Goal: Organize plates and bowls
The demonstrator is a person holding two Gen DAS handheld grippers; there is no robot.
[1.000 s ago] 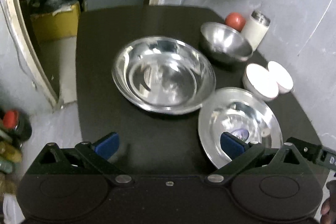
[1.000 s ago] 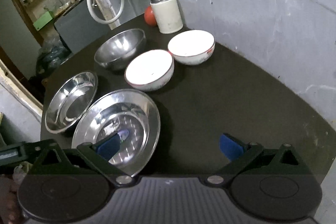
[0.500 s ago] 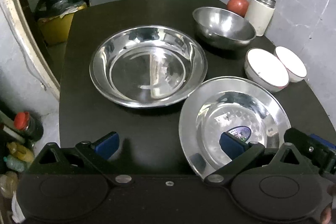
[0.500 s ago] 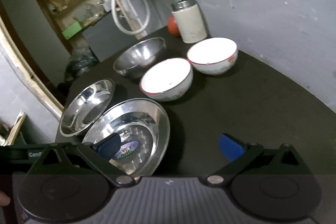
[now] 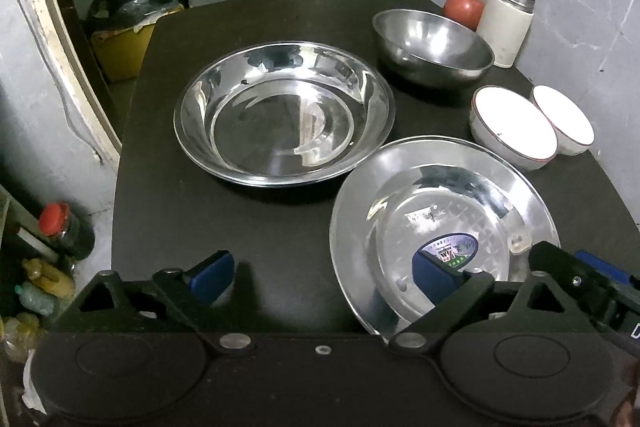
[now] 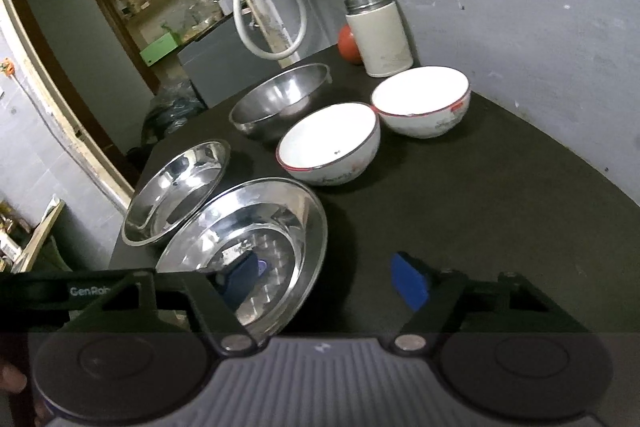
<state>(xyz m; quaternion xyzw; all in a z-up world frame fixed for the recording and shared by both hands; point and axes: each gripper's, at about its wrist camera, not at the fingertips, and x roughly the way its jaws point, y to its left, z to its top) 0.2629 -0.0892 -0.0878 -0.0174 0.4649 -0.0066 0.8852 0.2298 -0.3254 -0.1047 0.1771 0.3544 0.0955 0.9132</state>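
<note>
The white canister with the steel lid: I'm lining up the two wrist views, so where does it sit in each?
Left wrist view: the white canister stands upper right, at the table's far corner.
Right wrist view: the canister stands top centre, behind the two white bowls.
Shared landmark: the red tomato, partly hidden behind the canister's left side in both views.

Both wrist views look down over the black table (image 5: 180, 187) from its near edge; both show the labelled steel plate (image 5: 440, 195) at lower frame.
</note>
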